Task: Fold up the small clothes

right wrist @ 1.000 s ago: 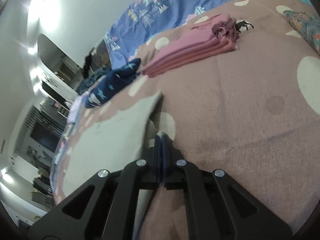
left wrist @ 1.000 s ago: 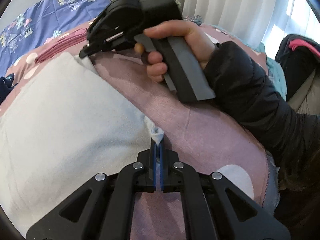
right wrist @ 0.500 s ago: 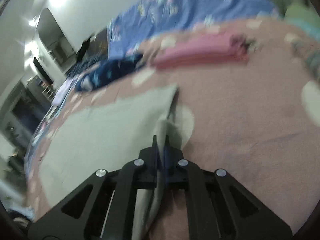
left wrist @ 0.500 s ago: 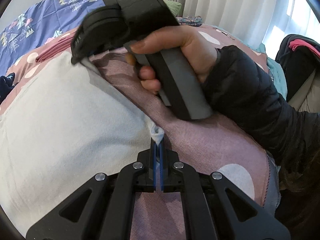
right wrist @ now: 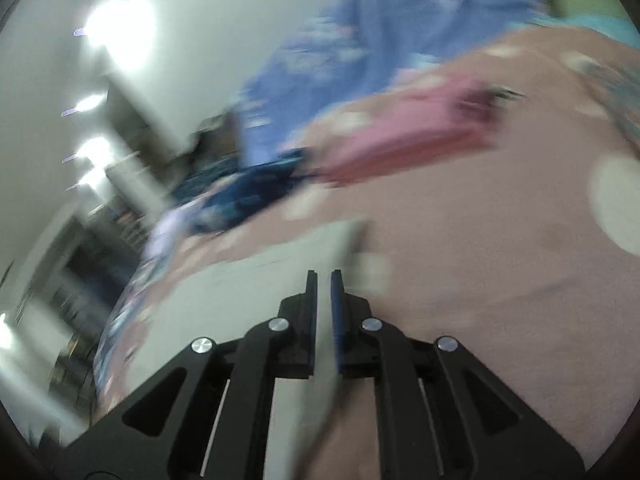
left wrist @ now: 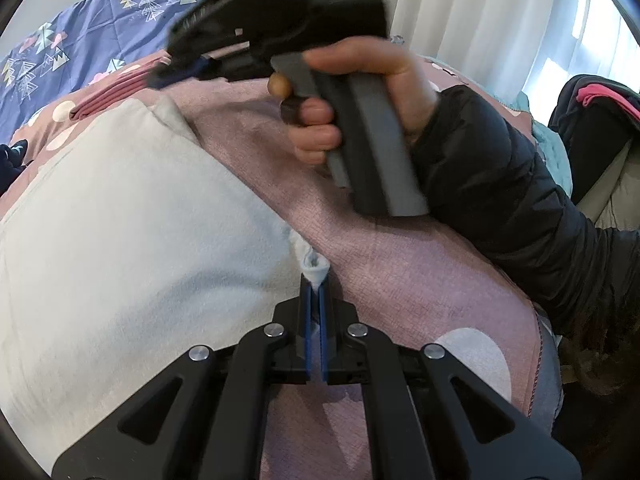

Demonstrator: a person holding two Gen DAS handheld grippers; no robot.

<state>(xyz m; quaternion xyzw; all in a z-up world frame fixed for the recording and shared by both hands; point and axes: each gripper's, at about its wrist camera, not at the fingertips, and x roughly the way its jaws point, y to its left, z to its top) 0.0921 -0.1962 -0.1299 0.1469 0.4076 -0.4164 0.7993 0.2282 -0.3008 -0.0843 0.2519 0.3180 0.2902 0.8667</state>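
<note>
Left claw [left wrist: 315,280] pinches the pale cloth [left wrist: 132,216] corner; right claw [right wrist: 323,276] is opening, empty.
Best to keep that left pinch steady and regrip the far edge at eleven o'clock, near the bedspread [left wrist: 404,280].

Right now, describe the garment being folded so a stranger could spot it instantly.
On the pink polka-dot bedspread, before the blue tree-print quilt, lies a flat pale grey-white cloth. Its neighbours, a pink folded stack and a navy garment, are coloured.

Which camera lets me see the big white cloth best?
The left wrist view. There the white cloth is sharp and fills the left half, and the left gripper pinches its corner. The right wrist view is blurry and shows only a grey-white part of it ahead of the opening right gripper.
</note>
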